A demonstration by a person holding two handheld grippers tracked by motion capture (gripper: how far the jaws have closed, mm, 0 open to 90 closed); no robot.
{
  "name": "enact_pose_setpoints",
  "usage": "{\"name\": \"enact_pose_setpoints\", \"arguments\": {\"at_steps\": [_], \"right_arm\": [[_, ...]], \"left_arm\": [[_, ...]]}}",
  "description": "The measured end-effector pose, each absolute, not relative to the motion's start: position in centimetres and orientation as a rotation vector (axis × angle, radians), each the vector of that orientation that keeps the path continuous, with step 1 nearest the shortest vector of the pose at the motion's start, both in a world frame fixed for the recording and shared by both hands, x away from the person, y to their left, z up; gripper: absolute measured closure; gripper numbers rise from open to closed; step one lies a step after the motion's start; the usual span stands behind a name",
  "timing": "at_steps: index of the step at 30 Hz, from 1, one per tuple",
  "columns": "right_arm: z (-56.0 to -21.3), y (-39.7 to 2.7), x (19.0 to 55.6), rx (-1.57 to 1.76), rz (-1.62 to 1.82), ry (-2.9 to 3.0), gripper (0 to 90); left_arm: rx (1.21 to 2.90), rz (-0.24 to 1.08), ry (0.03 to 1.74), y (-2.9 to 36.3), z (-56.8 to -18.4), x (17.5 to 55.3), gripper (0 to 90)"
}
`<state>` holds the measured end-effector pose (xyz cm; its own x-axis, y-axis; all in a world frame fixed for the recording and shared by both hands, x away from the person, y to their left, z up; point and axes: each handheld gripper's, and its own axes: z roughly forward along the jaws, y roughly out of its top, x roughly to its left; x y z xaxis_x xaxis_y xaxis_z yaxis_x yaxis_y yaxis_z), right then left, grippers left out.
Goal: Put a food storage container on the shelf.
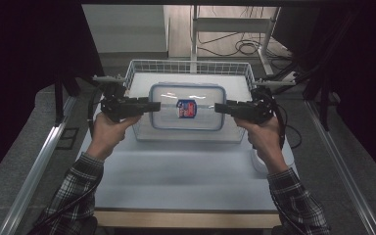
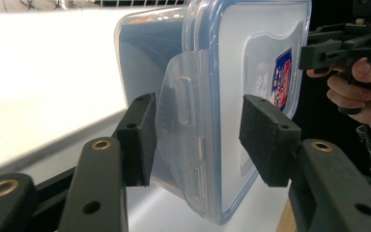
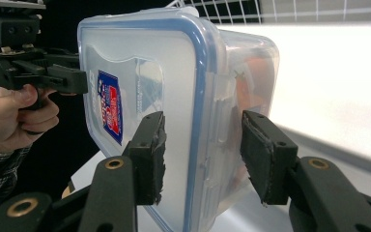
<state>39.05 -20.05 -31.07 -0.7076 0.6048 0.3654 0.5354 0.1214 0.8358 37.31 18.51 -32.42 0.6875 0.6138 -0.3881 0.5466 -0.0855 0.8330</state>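
White surface, wire basket at 12 o'clock: clear lidded container, rigid, light, slick, likely to slip, held above basket at end latches, left tool at 9, right tool at 3, each half-closed on it.

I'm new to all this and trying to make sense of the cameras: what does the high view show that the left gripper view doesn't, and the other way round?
The high view takes in the wire basket behind and below the container, the white table and both plaid sleeves.

The left gripper view shows, close up, the side latch flap sitting between the left gripper and its black pads.

Both show the clear lidded food container with its blue seal and red-blue label, and the right gripper at the far end.
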Motion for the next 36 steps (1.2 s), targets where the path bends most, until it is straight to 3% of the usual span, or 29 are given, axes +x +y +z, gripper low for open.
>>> {"name": "enact_pose_setpoints", "arguments": {"at_steps": [17,36], "right_arm": [[-28.6,-19.9,42.6,1.198,1.683,2.244,52.0],[-29.4,-19.7,46.1,1.277,1.699,2.220,51.3]], "left_arm": [[1.714,0.056,0.930,18.7,-30.5,41.6,49.0],[1.689,0.035,0.988,18.6,-31.2,44.6,48.4]]}}
